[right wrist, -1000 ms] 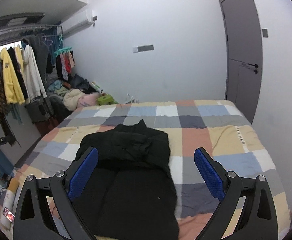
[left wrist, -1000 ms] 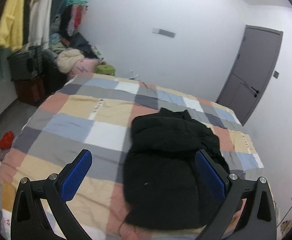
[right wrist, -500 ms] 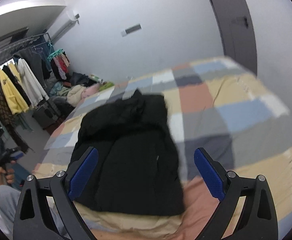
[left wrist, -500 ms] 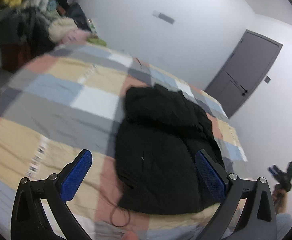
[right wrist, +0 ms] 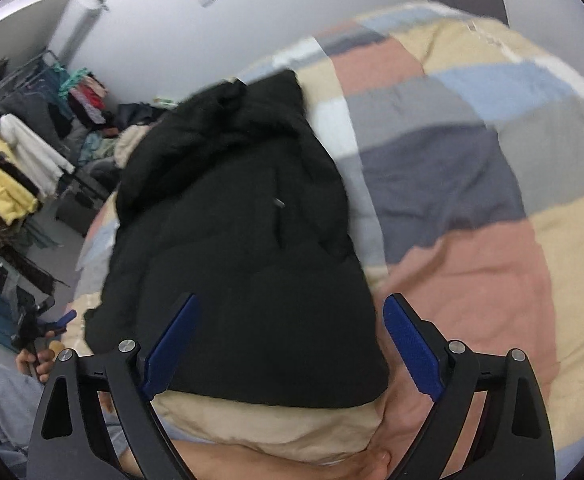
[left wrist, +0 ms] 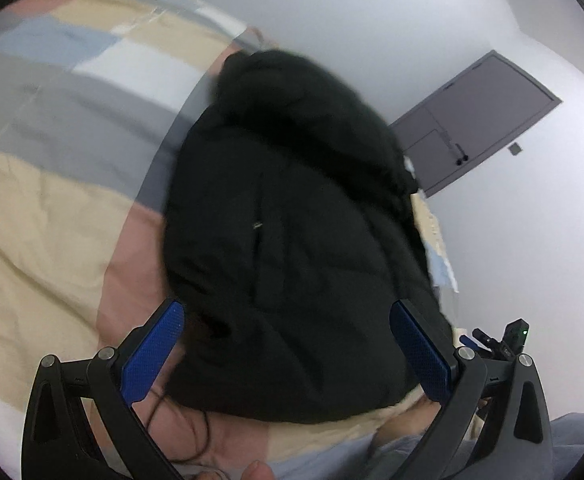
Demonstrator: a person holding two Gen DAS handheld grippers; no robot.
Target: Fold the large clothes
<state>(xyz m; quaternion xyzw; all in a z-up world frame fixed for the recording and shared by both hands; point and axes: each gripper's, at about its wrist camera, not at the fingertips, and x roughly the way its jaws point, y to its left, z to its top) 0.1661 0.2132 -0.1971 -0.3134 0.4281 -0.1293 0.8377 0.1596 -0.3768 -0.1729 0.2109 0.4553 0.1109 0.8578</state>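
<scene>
- Left wrist view: my left gripper (left wrist: 288,336) is spread wide, holding nothing, above the near hem of the puffy black jacket (left wrist: 292,232) on the patchwork quilt (left wrist: 52,208).
- A grey door (left wrist: 480,124) shows at 2 o'clock only here.
- Right wrist view: my right gripper (right wrist: 290,340) gapes empty over the hem; hung clothes (right wrist: 16,176) at 9 o'clock.

Each gripper (left wrist: 286,344) — black frame, silver screws, blue pads (right wrist: 408,346).
</scene>
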